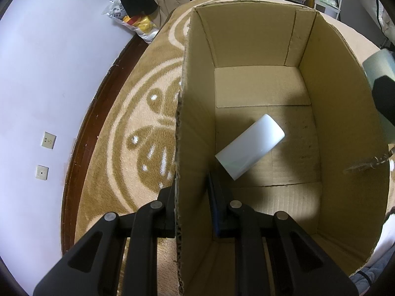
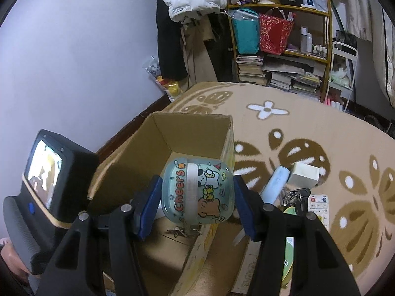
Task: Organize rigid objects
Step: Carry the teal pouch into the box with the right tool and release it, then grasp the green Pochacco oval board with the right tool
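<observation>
Left gripper [image 1: 191,197] is clamped nearly shut on the cardboard box's [image 1: 256,49] near-left wall, one finger outside, one inside, pinning the box on the rug [image 1: 138,113]. Right gripper [image 2: 195,202] is closed on a pale green printed case [image 2: 197,192], "Cheers" lettering and cartoon animals on it, blue pads pressing both its sides, jaws about half spread.

Step in hand, as I read it: carry-and-drop. The case hangs over the box's near edge and open mouth, above the floor of the box, not yet down inside.

Box contents: one white rounded cylinder [image 1: 249,146] lying on its side, roughly mid-floor, angled. Plenty of bare cardboard around it.

Still out on the rug to the right of the box: light blue tube [image 2: 275,185], small white box [image 2: 306,174], keys [image 2: 296,194], white remote [image 2: 318,209]. So the task looks early, most items unsorted.

Next move calls for:
- bring the case lower inside the walls before letting go, it looks like hard plastic and would bounce or clatter
- aim for bare floor beside the white cylinder, not on top of it
- keep the left grip on the wall so the box doesn't slide
- then spread the right jaws and lift straight out, clear of the rim
</observation>
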Tool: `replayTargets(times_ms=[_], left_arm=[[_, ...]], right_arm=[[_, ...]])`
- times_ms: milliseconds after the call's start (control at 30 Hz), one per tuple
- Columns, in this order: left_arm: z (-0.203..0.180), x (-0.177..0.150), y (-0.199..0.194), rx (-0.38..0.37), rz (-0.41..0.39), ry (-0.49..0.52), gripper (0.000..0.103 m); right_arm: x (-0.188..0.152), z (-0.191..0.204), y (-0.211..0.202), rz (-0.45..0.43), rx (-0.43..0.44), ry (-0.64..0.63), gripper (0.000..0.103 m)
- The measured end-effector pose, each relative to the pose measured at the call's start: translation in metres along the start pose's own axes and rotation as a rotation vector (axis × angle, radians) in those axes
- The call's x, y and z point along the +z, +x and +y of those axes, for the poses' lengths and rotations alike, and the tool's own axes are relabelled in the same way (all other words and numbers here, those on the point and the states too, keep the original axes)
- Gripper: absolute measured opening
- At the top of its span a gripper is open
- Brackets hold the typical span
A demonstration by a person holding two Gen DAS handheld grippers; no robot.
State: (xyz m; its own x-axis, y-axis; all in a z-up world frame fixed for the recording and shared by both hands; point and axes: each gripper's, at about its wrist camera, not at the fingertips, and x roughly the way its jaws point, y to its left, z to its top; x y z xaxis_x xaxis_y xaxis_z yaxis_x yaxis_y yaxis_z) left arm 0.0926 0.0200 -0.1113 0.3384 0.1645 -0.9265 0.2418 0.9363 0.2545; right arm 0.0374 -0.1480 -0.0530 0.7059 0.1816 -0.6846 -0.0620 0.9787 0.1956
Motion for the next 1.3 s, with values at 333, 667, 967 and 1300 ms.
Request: replayTargets(times_ms=[333,667,967,1300], left_arm=[[-0.002,0.000,0.001,-0.004,0.010,0.007,0.019],[-0.002,-0.001,0.002,0.008,0.012,0.013,0.019],[-0.001,-0.002,0.003,0.002,0.012,0.005,0.020],[0.000,-0.001,0.004,-0.008,0.022,-0.001,0.019]], right_arm=[[0.003,0.005,-0.008,-0.027,-0.016,-0.031,0.060],[0.008,-0.008,-0.011,-0.046,-0.103,-0.022,0.090],[0.012,-0.047,-0.004,-0.016,-0.164,0.045,0.103],[-0.005,-0.084,0.019,0.074,-0.208,0.144,0.103]])
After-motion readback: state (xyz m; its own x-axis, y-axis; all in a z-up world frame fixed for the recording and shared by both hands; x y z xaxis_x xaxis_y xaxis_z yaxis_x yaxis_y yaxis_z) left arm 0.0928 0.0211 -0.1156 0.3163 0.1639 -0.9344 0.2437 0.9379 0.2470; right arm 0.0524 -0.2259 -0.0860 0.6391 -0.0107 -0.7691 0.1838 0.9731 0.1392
